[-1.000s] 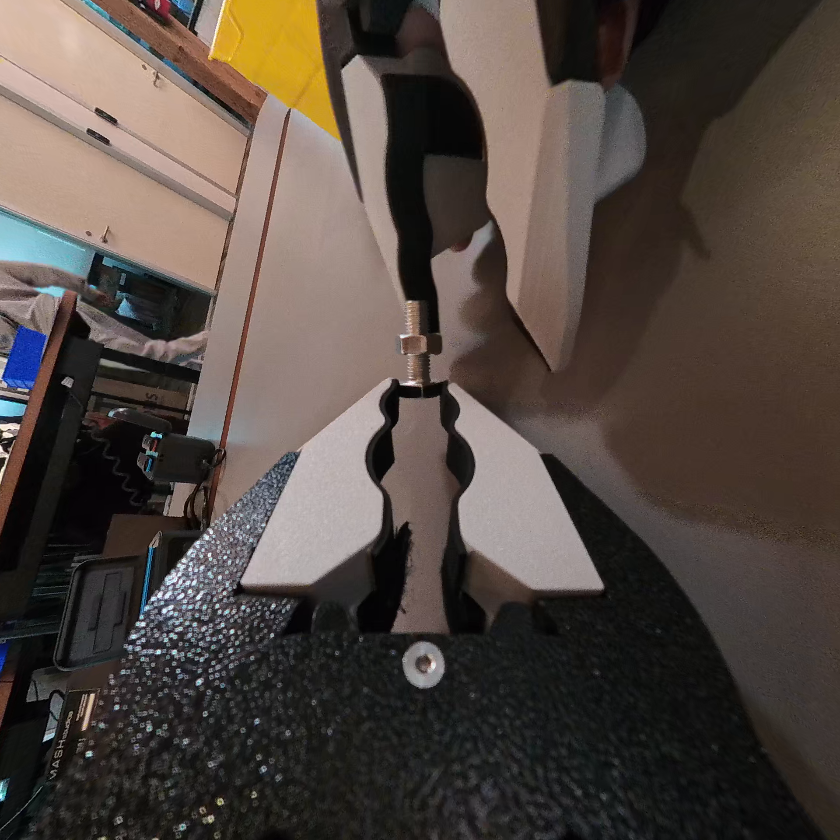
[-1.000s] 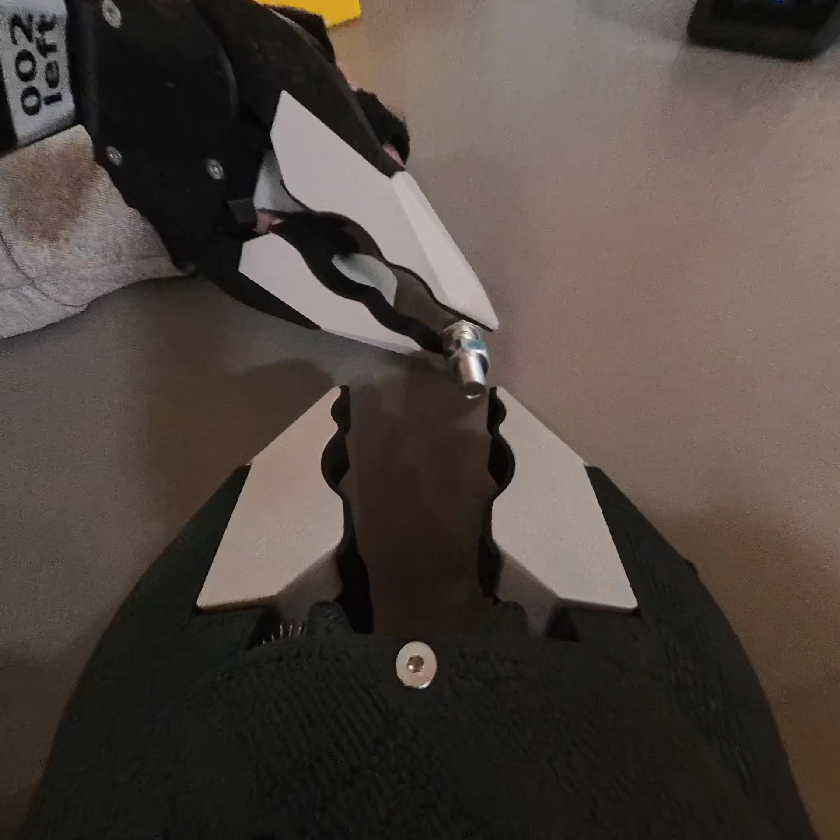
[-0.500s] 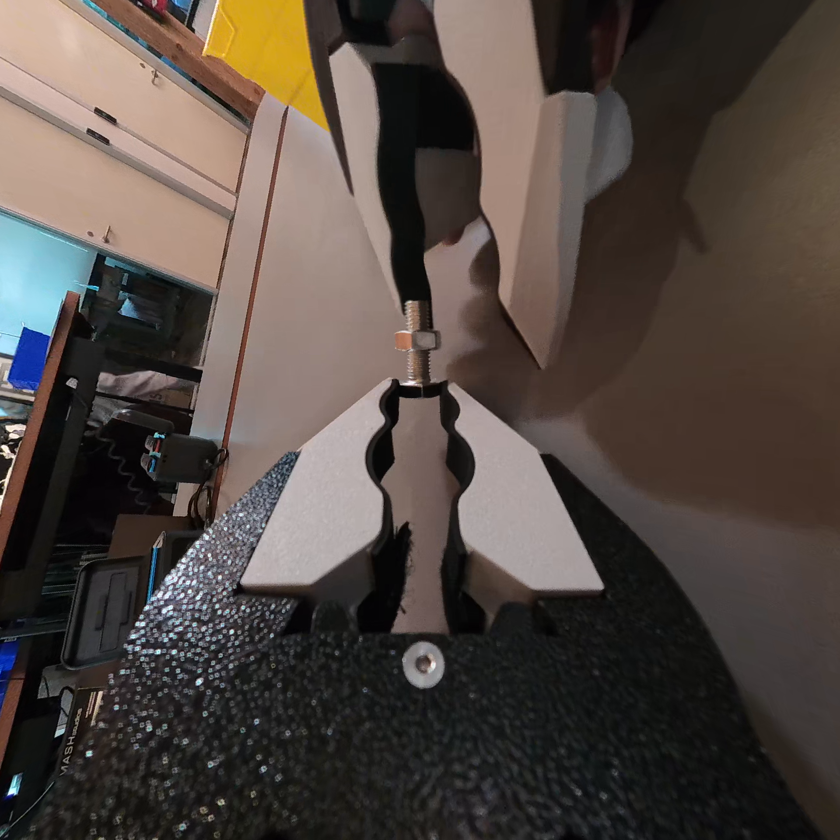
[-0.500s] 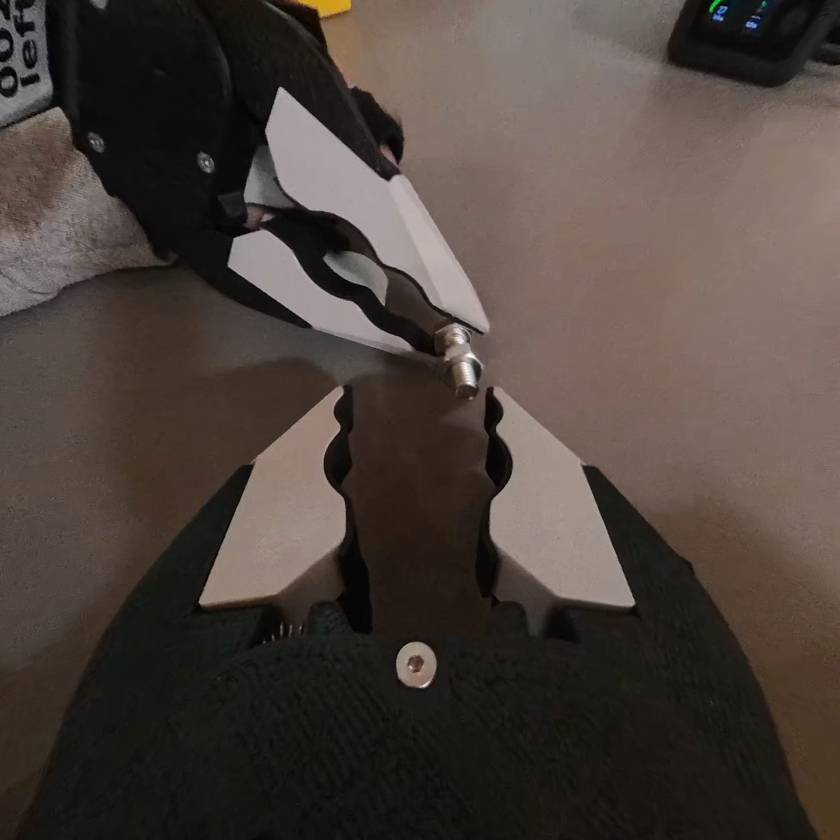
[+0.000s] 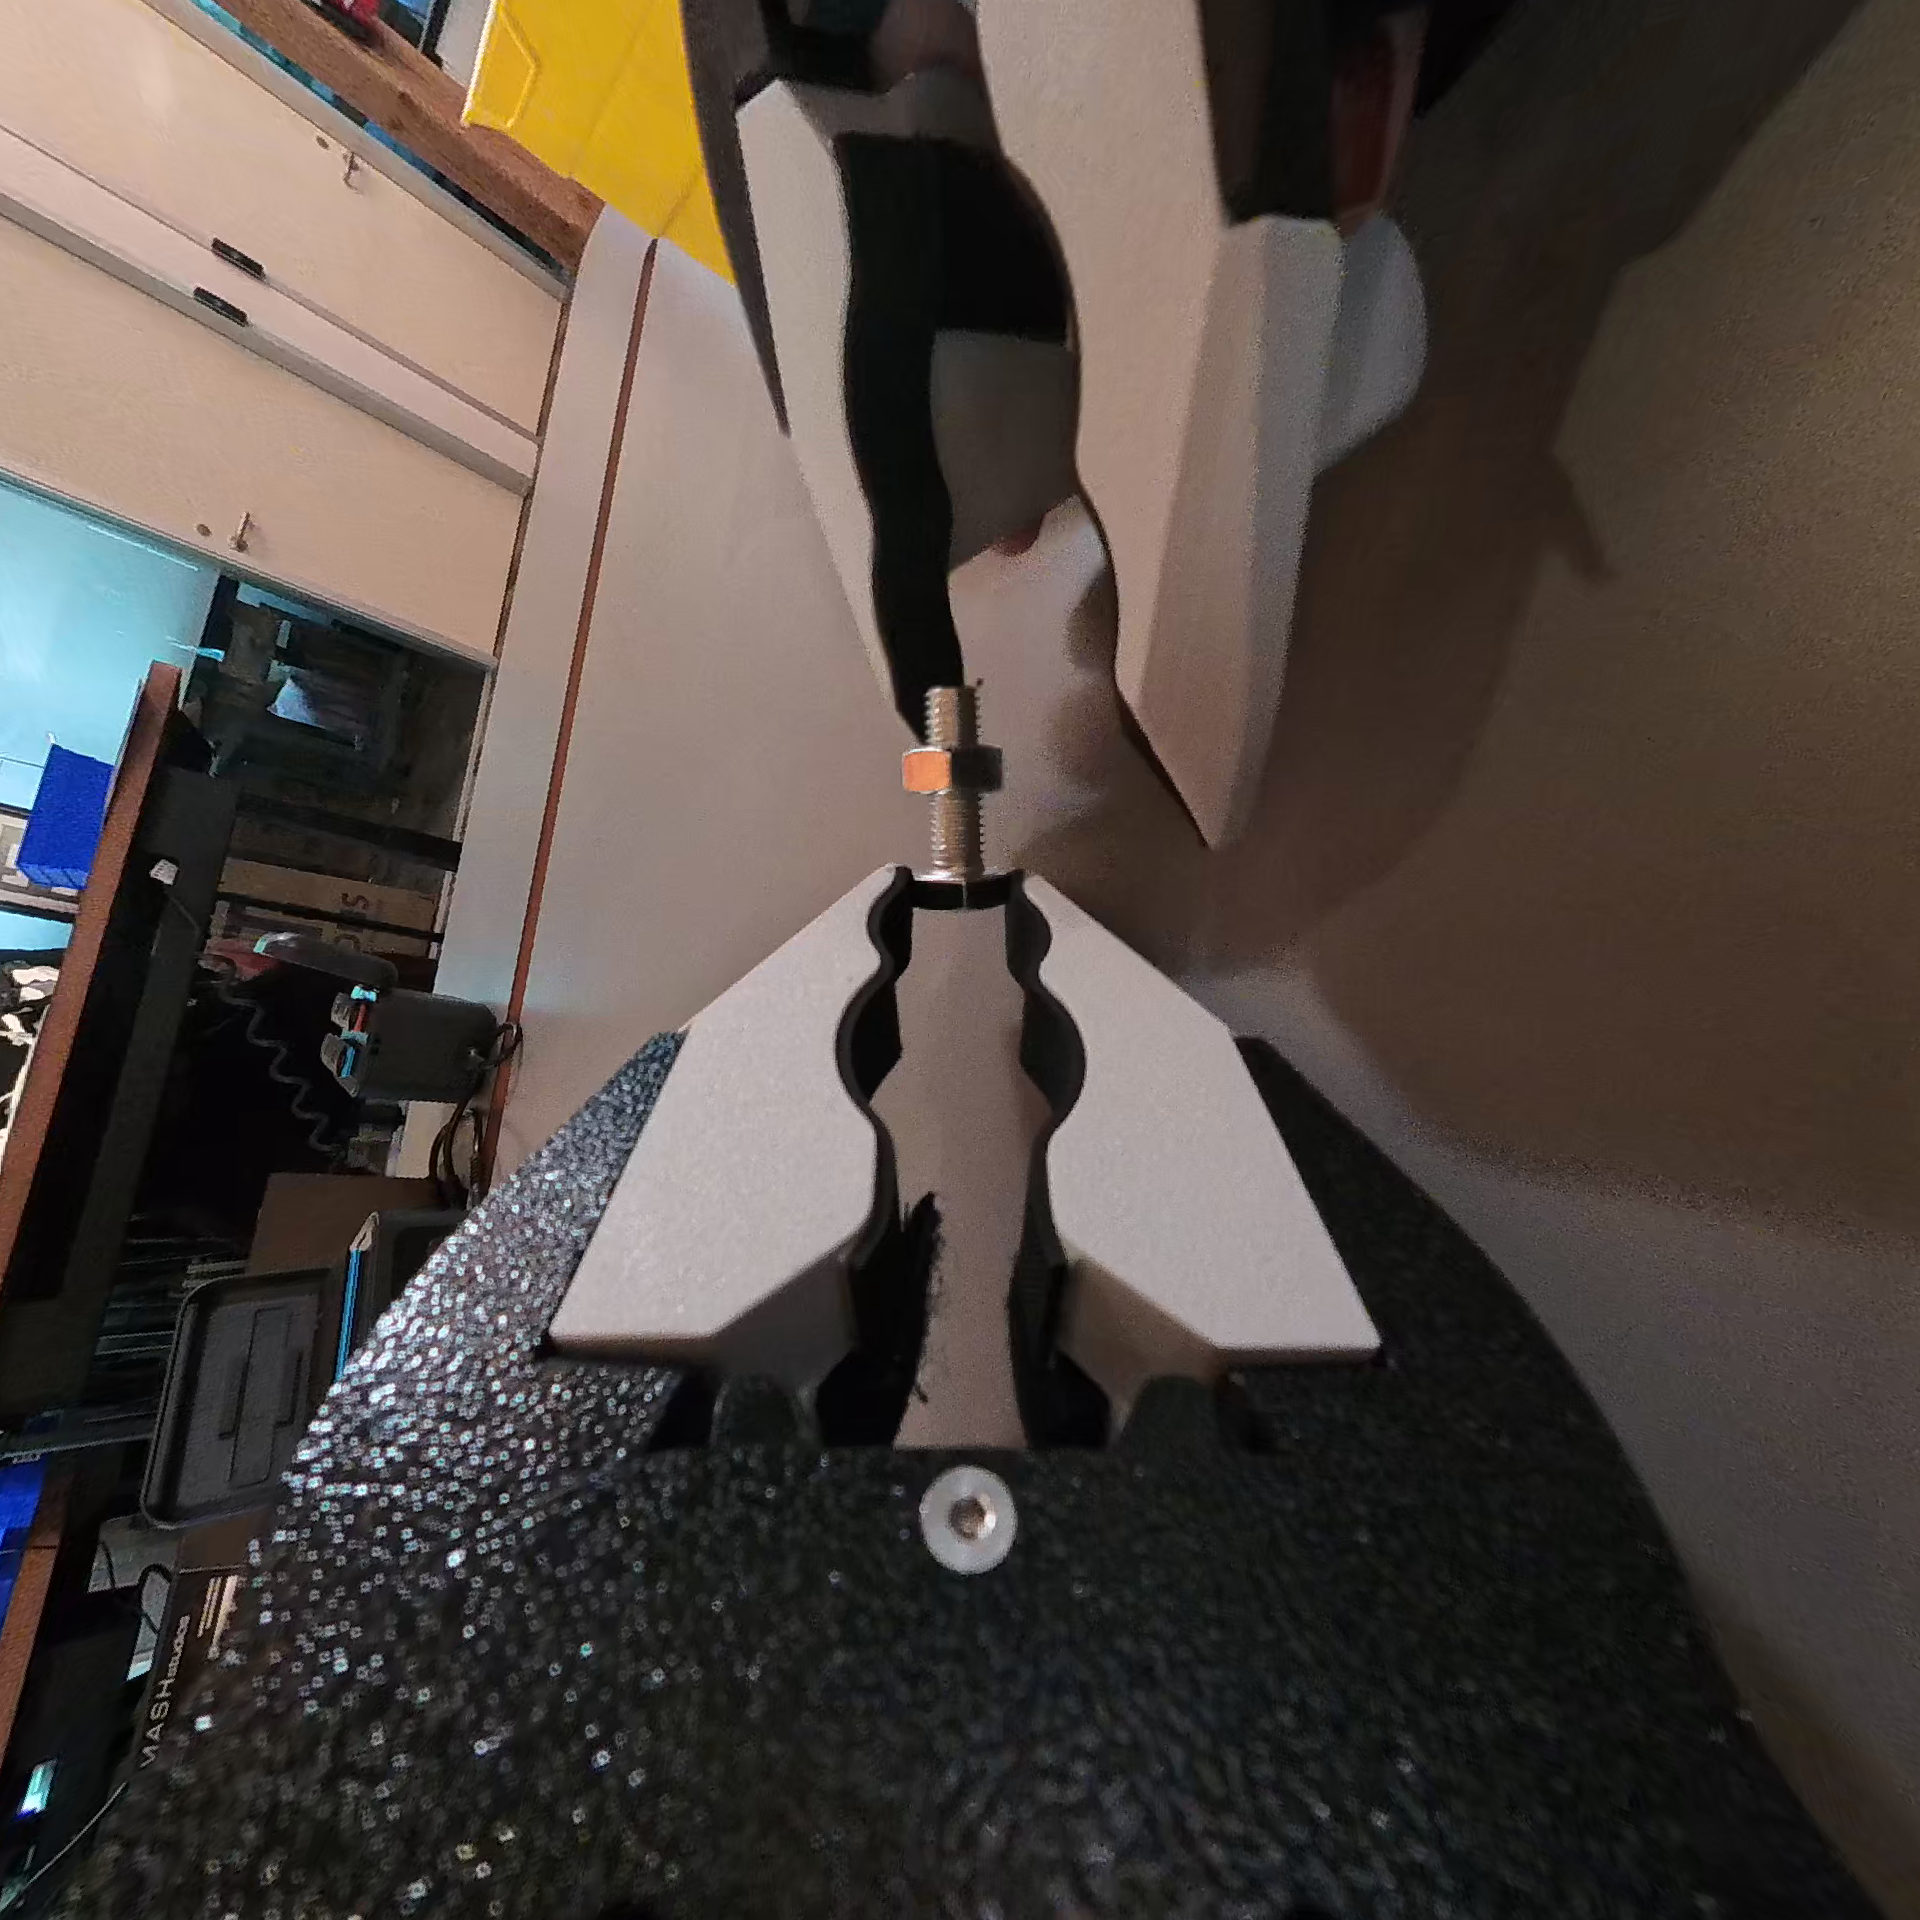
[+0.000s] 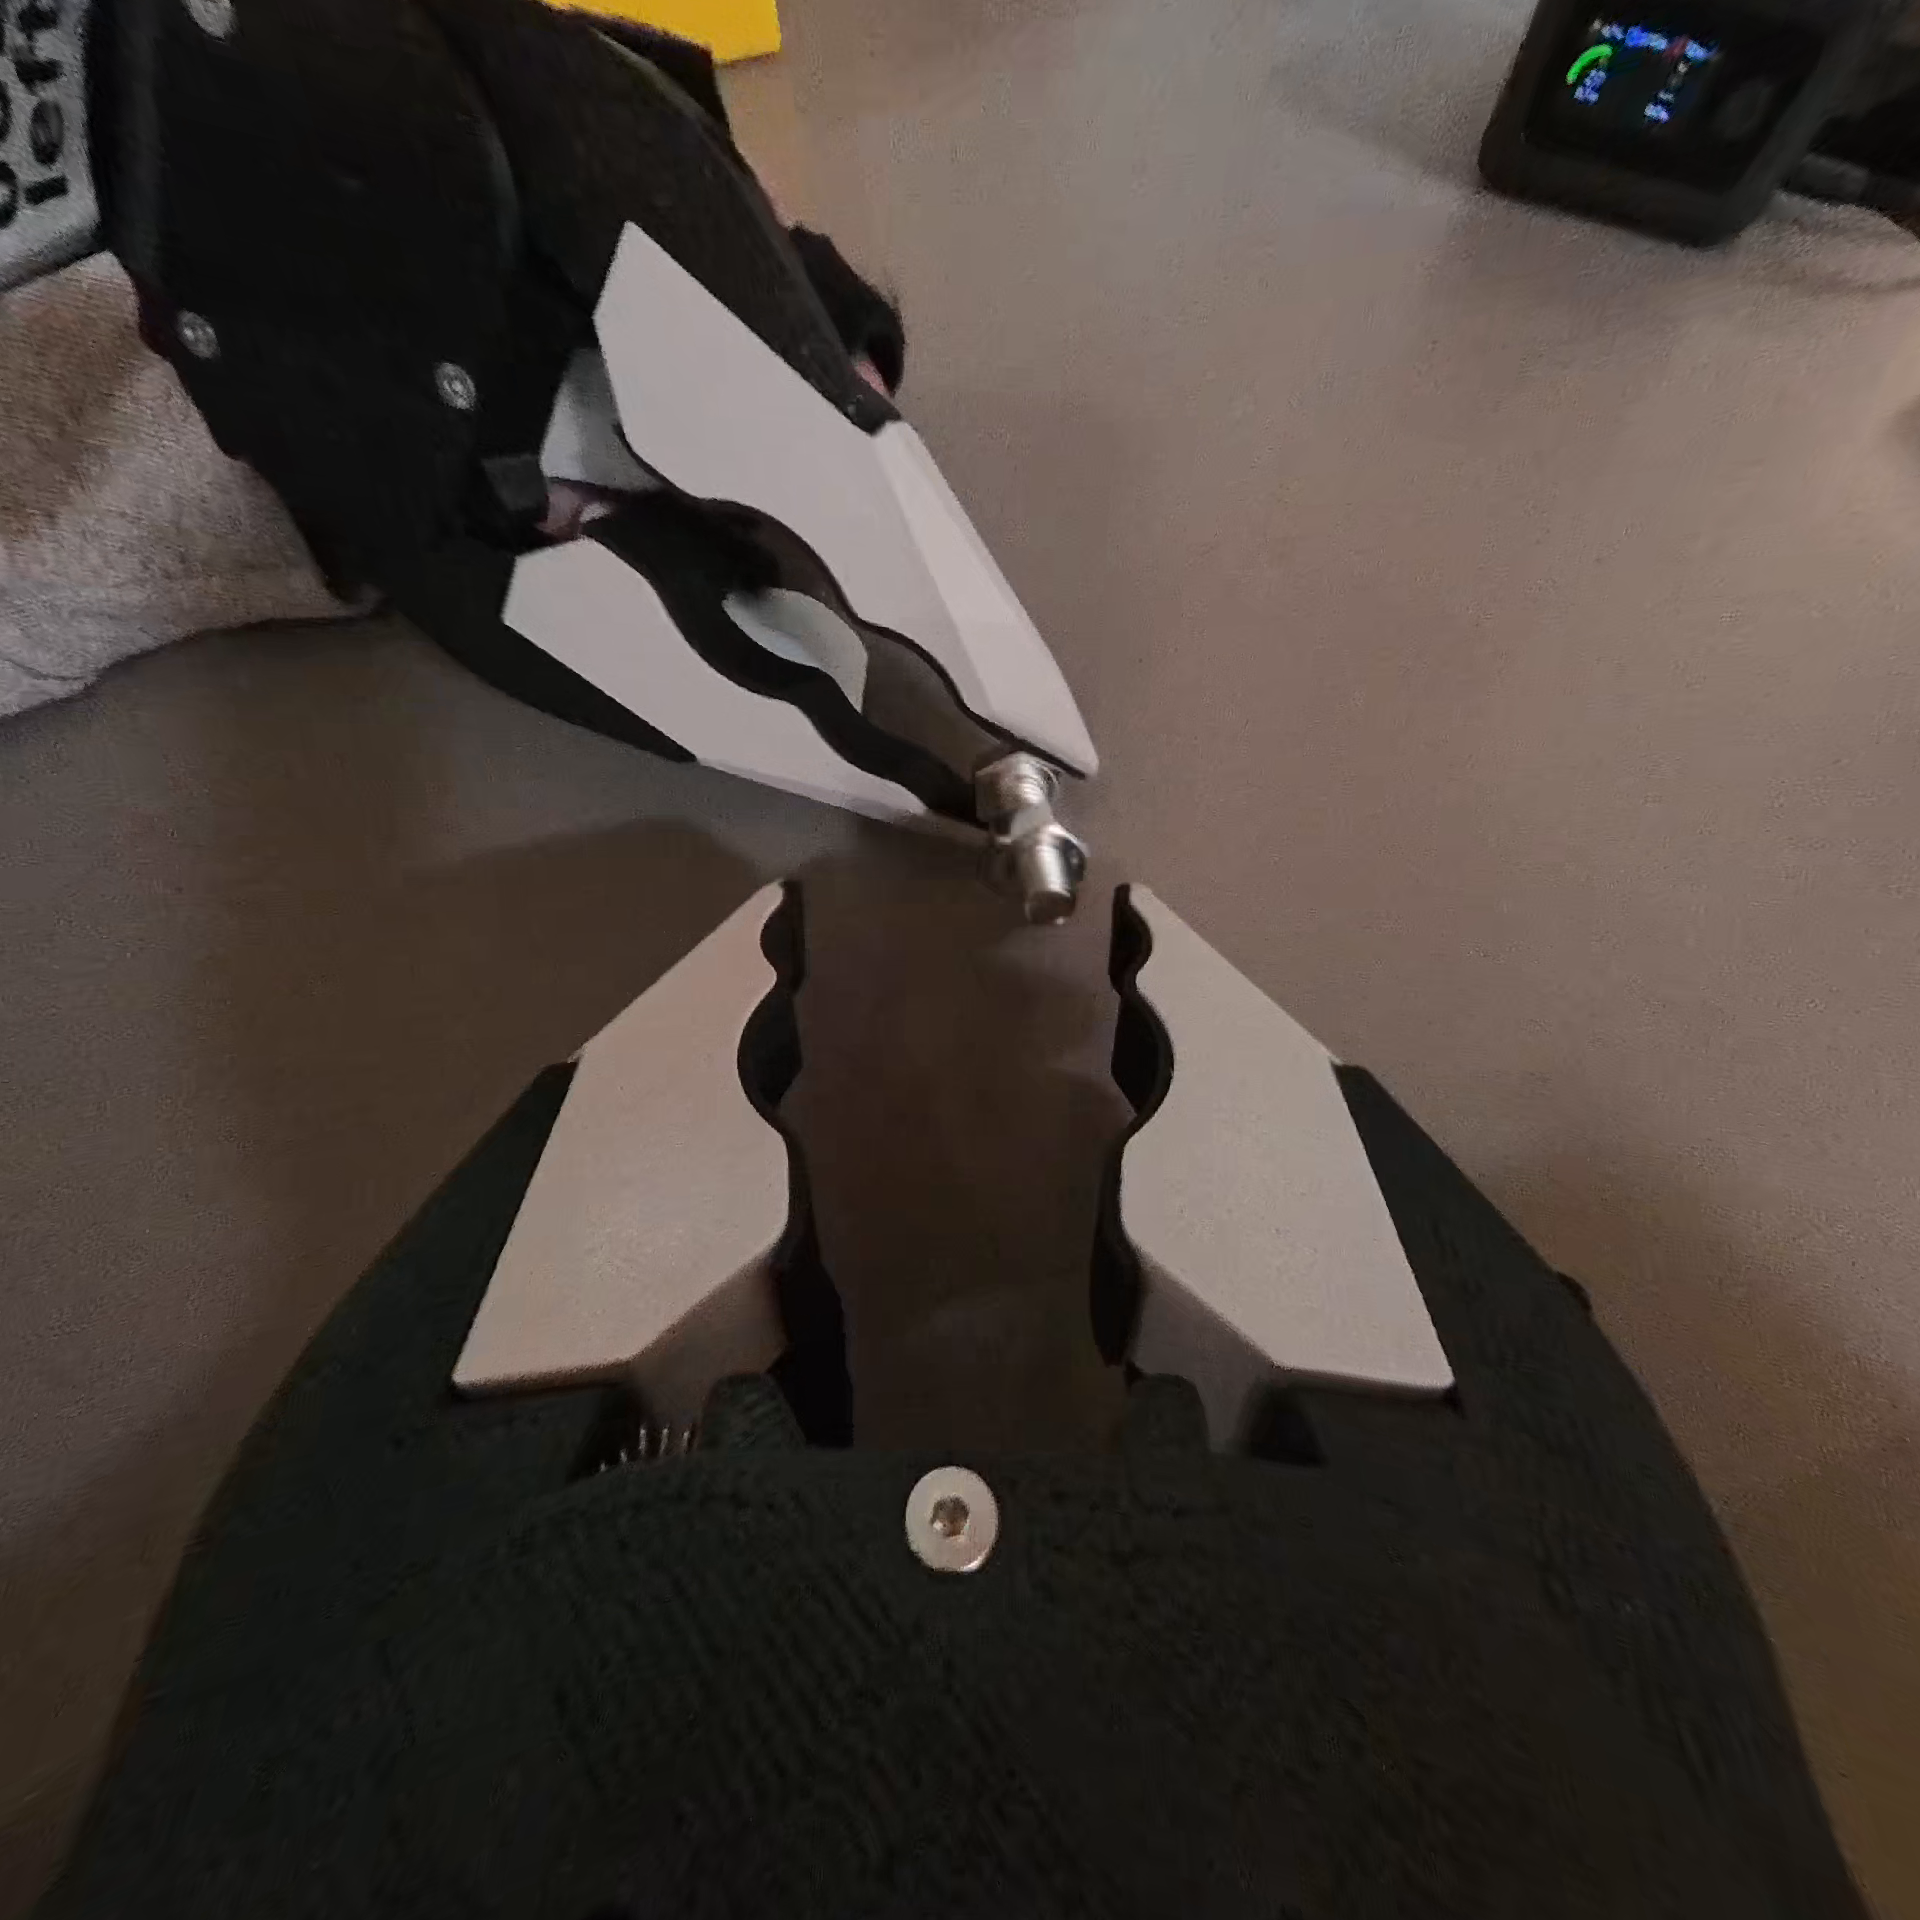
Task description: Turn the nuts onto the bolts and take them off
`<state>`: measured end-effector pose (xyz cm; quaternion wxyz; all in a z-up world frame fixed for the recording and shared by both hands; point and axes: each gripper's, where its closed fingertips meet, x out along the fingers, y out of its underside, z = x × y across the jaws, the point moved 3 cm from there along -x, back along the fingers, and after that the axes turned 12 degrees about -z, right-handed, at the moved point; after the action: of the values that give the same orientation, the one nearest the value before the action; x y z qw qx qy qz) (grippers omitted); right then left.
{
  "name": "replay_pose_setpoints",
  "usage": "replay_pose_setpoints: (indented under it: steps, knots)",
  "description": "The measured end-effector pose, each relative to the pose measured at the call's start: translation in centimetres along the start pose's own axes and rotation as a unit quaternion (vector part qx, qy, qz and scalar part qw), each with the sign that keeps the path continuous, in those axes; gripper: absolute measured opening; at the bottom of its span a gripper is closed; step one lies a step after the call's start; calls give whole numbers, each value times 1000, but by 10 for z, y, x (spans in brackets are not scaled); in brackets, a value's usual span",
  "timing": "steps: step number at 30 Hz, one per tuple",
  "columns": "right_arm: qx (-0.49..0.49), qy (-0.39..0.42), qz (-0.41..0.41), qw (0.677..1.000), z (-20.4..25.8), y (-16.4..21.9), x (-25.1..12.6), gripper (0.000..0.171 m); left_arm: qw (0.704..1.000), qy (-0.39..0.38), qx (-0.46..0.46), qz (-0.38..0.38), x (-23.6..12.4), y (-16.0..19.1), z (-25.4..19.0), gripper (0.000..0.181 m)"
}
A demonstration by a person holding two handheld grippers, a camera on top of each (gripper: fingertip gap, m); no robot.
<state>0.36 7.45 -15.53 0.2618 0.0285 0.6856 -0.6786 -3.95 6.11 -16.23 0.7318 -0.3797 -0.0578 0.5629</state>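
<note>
My left gripper (image 5: 961, 888) is shut on the head of a silver bolt (image 5: 956, 831), which sticks straight out from its tips. A hex nut (image 5: 951, 771) sits partway along the thread. My right gripper (image 6: 951, 906) is open and empty, with its tips on either side of the bolt's free end (image 6: 1049, 902), not touching it. The right wrist view shows the left gripper (image 6: 1023, 774) coming in from the upper left with the nut (image 6: 1039, 840) on the bolt. In the left wrist view the right gripper (image 5: 1070, 764) hangs open just beyond the bolt.
The grey tabletop (image 6: 1455, 623) lies under both grippers. A black device with a lit screen (image 6: 1652, 114) stands at the far right. A yellow bin (image 5: 582, 104) is at the back. A grey cloth (image 6: 104, 499) lies at the left. Cabinets and shelves (image 5: 260, 312) are beyond the table edge. Less than 4 cm separates the two grippers' tips.
The right wrist view has shifted, so the black device shows more at the top right. The bolt's free end now lies closer between the right fingertips. Both grippers keep their state.
</note>
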Motion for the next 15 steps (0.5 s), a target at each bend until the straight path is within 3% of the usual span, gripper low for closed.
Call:
replay_pose_setpoints:
  steps: [1,6,10,15]
  knots:
    - [-10,-9,-10,1000,4,-3,3,59,1000,0,1,1,0,0,0,16]
    - [-132,-8,-107,985,22,-33,4,50,1000,0,1,1,0,0,0,16]
    - [-52,25,-55,997,0,-19,-4,61,1000,-1,1,1,0,0,-1,16]
    - [26,0,6,1000,-3,4,-1,66,1000,0,-2,0,0,0,-1,16]
